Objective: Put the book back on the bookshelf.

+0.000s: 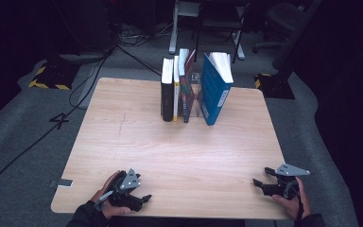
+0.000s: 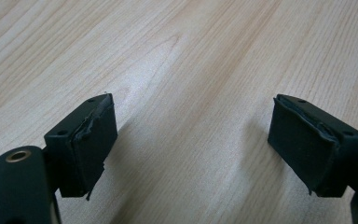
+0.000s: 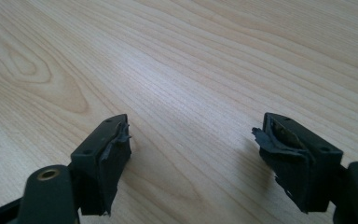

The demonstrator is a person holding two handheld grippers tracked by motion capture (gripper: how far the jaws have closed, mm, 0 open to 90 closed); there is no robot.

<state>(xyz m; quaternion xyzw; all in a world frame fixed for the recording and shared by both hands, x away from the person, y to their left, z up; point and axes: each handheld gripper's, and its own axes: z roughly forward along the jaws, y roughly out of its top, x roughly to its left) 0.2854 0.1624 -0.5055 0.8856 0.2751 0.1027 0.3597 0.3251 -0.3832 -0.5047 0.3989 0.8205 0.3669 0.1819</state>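
Gaping hand-held grippers (image 1: 142, 198) (image 1: 259, 184) (both empty)

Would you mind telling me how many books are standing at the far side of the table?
4, upright in a row: a black book leftmost, a white one, a red one, then a blue one set slightly apart. A thin one may be hidden between them.

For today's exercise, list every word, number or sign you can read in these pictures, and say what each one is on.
"4": a dark mark on the grey floor, left of the table.
Blue book: pale print on its spine, too small to read.
Black book, white book and red book: markings too blurred to read.
Both gripper views: no text on the jaws or the wood.
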